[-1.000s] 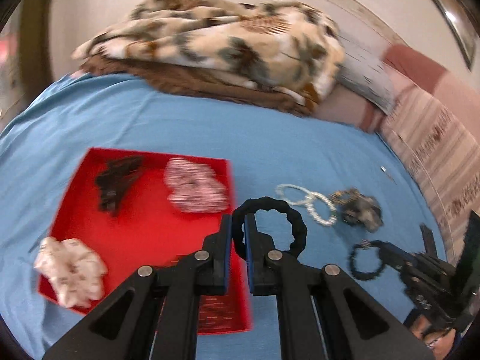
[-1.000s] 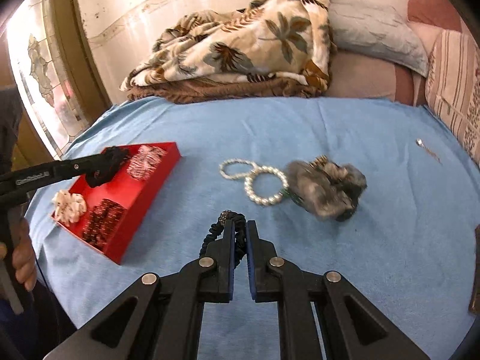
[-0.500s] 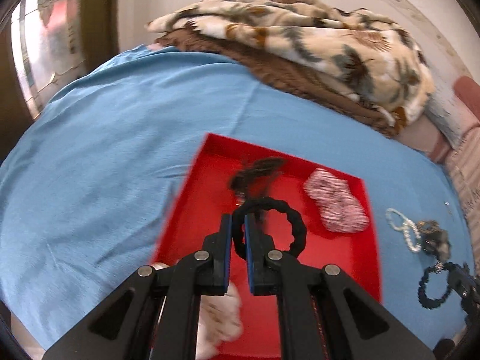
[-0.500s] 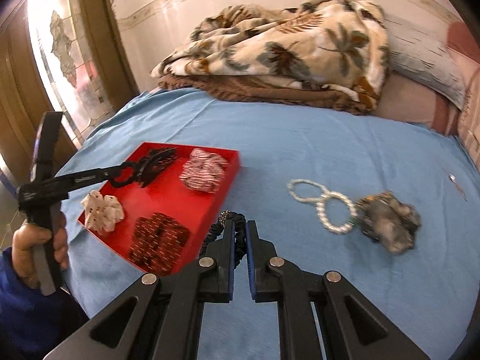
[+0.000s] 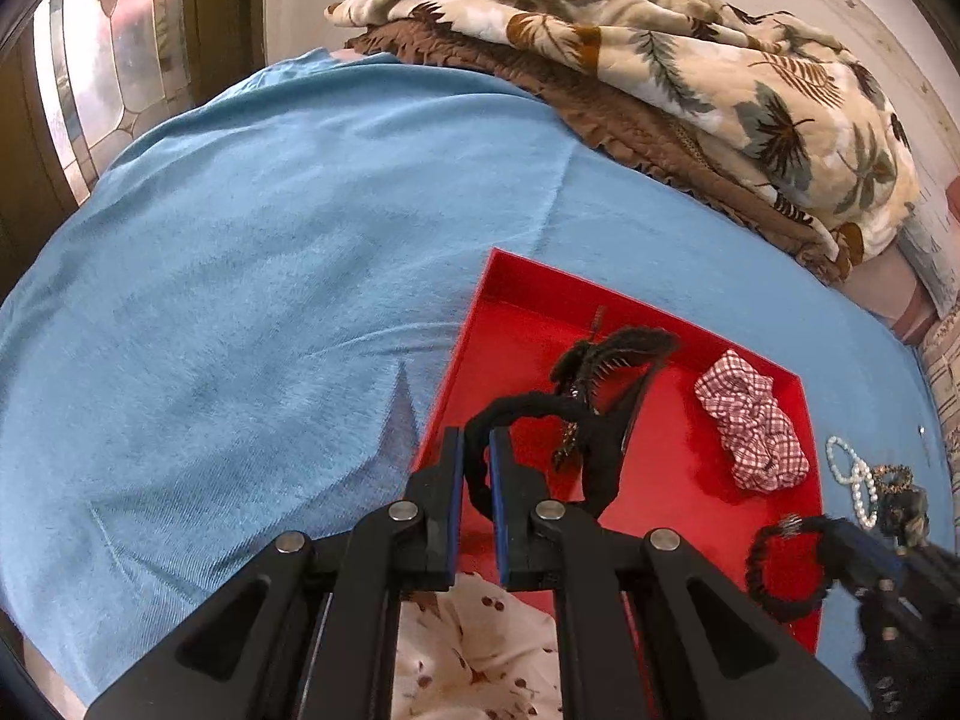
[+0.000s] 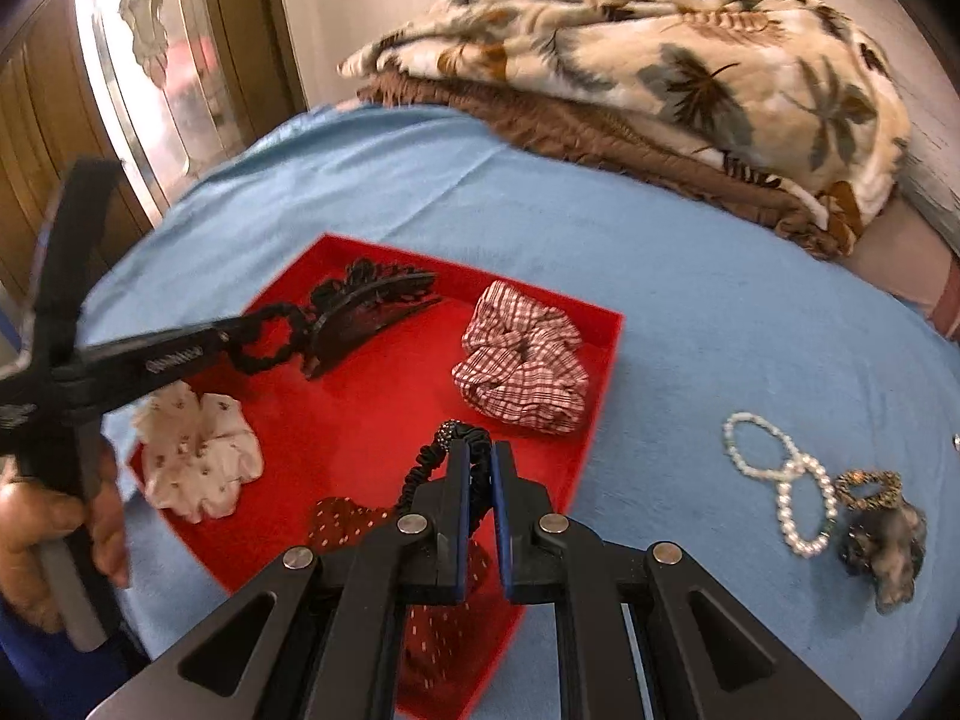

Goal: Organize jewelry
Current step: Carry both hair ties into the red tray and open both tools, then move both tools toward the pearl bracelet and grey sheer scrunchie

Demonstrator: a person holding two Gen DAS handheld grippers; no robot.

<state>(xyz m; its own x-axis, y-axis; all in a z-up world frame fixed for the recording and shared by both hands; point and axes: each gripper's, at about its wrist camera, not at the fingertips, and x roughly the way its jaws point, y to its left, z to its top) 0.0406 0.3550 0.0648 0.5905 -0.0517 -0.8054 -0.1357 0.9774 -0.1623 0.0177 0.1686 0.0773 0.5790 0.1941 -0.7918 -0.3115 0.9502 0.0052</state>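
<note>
Left wrist view: the left gripper (image 5: 475, 468) has its jaws nearly closed on a black ring-shaped hair tie (image 5: 543, 441), pinching one side of the loop, and the loop hangs over the near left part of the red tray (image 5: 465, 339). The tray sits on a blue bedsheet (image 5: 270, 276). In it a black claw clip (image 5: 612, 354) lies just beyond the held loop, a red-and-white checked scrunchie (image 5: 750, 420) lies to the right, and a white floral scrunchie (image 5: 480, 648) shows at the near edge under the gripper. At the right, the right gripper (image 5: 840, 543) holds a black beaded hair band (image 5: 780, 570) over the tray's near right corner. Beyond it on the sheet are pearl bracelets (image 5: 855, 480). A leaf-print blanket (image 5: 690, 66) is piled at the far side.

Right wrist view: the right gripper (image 6: 477, 468) is all but shut on the black beaded hair band (image 6: 441, 462), above the tray's (image 6: 600, 396) near edge. A dark red dotted scrunchie (image 6: 420, 600) lies below it in the tray. On the left, a hand (image 6: 54, 528) holds the left gripper (image 6: 240, 343), its tip by the claw clip (image 6: 366, 306). The pearl bracelets (image 6: 780, 480) and a grey fuzzy scrunchie (image 6: 888, 546) lie on the sheet to the right, apart from the tray.
</note>
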